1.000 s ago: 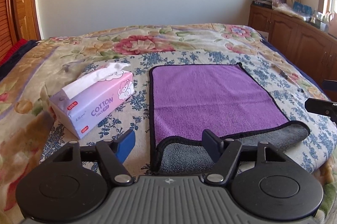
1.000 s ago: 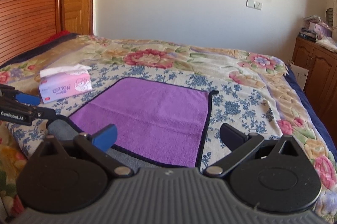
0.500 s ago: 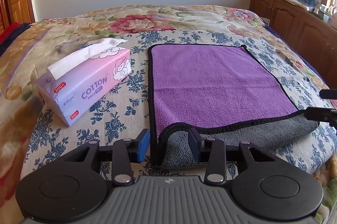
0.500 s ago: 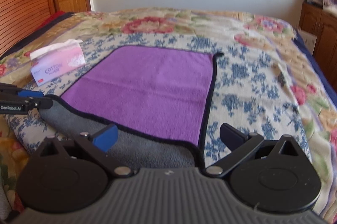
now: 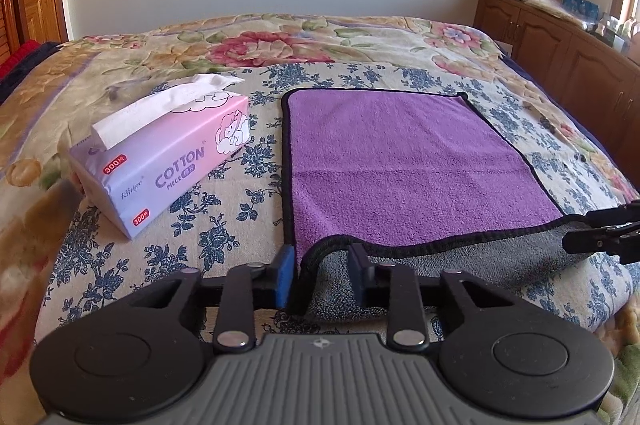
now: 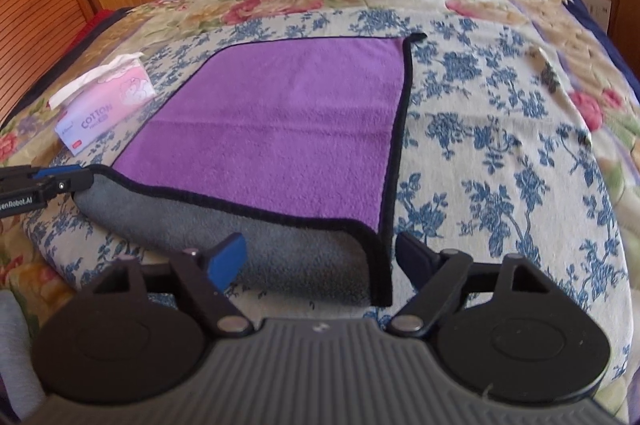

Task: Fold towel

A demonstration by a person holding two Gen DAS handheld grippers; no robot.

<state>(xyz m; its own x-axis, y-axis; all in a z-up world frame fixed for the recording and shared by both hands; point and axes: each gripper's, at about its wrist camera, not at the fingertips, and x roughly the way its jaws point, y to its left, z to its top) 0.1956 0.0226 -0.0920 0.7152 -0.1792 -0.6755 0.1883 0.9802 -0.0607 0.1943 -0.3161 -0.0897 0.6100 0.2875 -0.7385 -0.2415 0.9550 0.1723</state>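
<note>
The purple towel (image 5: 404, 161) is lying flat on the floral bedspread (image 5: 256, 45), its near edge turned back and showing the grey underside. The left claw (image 5: 320, 271) is sitting at the near-left corner, its fingers narrowed around the rolled black hem, pinching that corner. The right claw (image 6: 320, 257) is hovering over the near-right corner with its fingers spread wide, straddling the grey flap and black edge but gripping nothing. In the right wrist view the left claw is showing at the left edge against the hem. A pink tissue pack (image 5: 160, 161) is resting left of the towel, just apart from it.
</note>
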